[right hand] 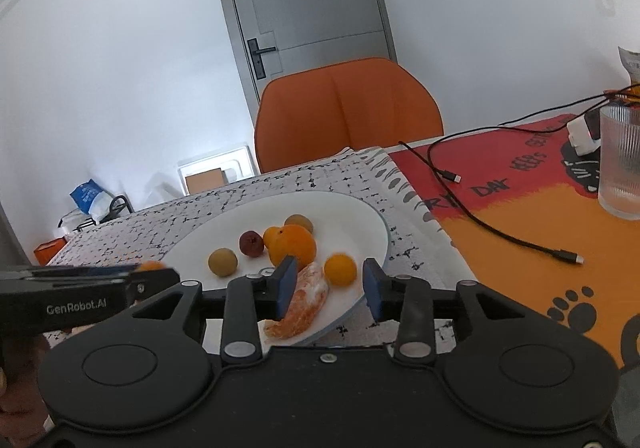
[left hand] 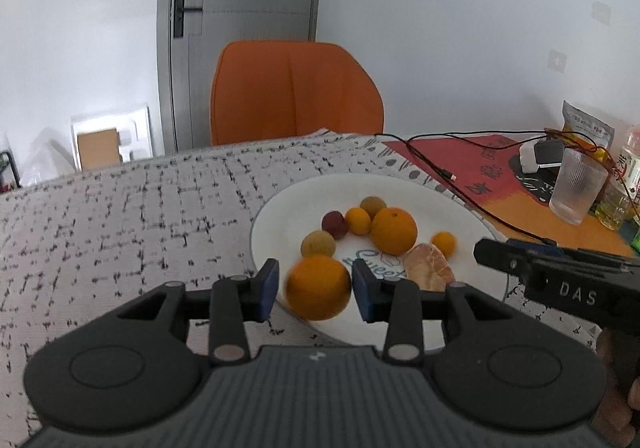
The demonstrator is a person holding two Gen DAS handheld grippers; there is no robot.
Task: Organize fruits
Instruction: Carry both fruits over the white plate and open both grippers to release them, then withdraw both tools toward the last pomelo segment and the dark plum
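Observation:
A white plate [left hand: 280,215] on a patterned cloth holds a large orange [left hand: 394,230], small yellow-orange fruits [left hand: 358,220], a dark red fruit [left hand: 334,224], brownish round fruits [left hand: 318,244] and a peeled orange piece [left hand: 430,268]. My left gripper [left hand: 316,282] has its pads on either side of a blurred orange [left hand: 318,286] over the plate's near rim; a small gap shows at the left pad. My right gripper [right hand: 331,284] is open and empty over the plate's [right hand: 360,215] near edge, with the peeled piece [right hand: 304,302] and a small orange fruit [right hand: 340,269] between its fingers.
An orange chair [left hand: 296,91] stands behind the table, before a grey door. To the right lie a red-orange mat [right hand: 520,215], black cables [right hand: 500,234], a ribbed glass [right hand: 620,163], a white charger, bottles and a snack bag [left hand: 588,125].

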